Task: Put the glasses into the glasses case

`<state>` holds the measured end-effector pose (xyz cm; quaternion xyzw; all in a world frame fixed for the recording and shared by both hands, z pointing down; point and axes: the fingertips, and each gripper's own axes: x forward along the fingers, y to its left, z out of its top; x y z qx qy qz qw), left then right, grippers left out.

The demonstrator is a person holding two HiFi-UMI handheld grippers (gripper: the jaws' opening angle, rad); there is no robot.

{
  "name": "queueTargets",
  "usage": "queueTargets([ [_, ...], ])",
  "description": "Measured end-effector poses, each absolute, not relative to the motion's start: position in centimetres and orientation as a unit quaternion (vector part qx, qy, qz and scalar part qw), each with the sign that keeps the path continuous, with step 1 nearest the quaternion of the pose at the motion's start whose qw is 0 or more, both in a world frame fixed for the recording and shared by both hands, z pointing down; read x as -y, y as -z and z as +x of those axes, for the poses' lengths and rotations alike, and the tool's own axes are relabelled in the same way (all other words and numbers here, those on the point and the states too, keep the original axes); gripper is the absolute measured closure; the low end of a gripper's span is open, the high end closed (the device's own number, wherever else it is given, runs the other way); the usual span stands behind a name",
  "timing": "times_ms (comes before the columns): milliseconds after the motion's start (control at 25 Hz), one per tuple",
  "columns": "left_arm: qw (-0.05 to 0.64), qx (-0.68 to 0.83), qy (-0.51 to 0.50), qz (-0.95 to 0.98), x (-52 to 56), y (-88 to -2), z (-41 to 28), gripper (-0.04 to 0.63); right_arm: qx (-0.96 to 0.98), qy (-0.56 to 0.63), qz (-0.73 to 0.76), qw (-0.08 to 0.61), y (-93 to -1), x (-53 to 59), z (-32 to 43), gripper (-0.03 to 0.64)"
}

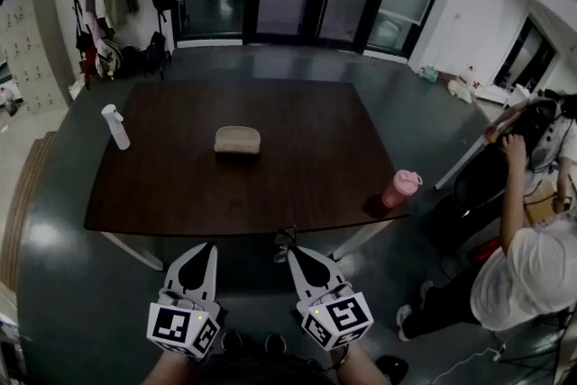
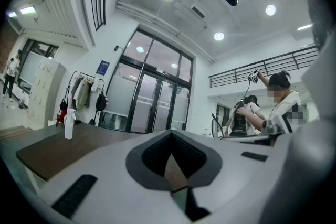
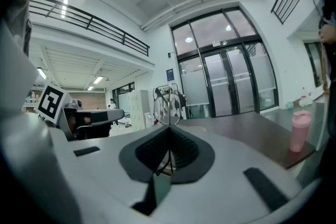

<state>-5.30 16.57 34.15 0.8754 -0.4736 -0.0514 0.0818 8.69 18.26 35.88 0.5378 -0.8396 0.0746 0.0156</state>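
Head view, bottom of the frame: the left hand-held gripper point(image 1: 210, 246) is clenched on nothing, its jaws meeting at the tips. Just to its right, the right hand-held gripper point(image 1: 290, 253) grasps the glasses point(image 1: 286, 238), which stick out past its tips by the near edge of the bench point(image 1: 297, 185). In the right gripper view a temple runs between the clenched jaws, with the lenses above them. Higher up, mid-bench, lies the beige glasses case point(image 1: 237, 140), well apart from the glasses. A white spray bottle point(image 1: 115, 126) stands at centre left, and a pink bottle point(image 1: 399, 188) at the bench's right corner. A person point(image 1: 532, 266) is at the right edge of the frame.
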Motion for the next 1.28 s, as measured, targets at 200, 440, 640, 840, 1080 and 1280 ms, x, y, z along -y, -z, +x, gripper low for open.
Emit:
queueTargets([
  [200,0.082,0.473,0.054,0.876,-16.1,-33.9,-5.4,0.589,0.839,-0.075,0.538,0.017,-35.7,-17.8,8.5,0.629],
  [440,0.088,0.473,0.055,0.875,-15.7,-34.3,-5.8,0.589,0.840,-0.076,0.536,0.022,-36.1,-17.5,8.0,0.630],
  [640,0.089,0.467,0.064,0.878,-15.7,-34.2,-6.0,0.589,0.837,-0.077,0.541,0.023,-35.9,-17.3,7.9,0.630],
  [840,0.093,0.458,0.084,0.880,-15.6,-33.6,-6.6,0.589,0.832,-0.085,0.548,0.021,-35.9,-16.9,7.6,0.630],
  [1080,0.096,0.462,0.085,0.877,-15.3,-33.9,-8.9,0.589,0.835,-0.092,0.542,0.015,-35.7,-16.6,5.3,0.629],
  [1280,0.105,0.454,0.075,0.882,-14.1,-34.8,-10.7,0.589,0.831,-0.101,0.547,0.019,-36.2,-15.9,3.4,0.629],
])
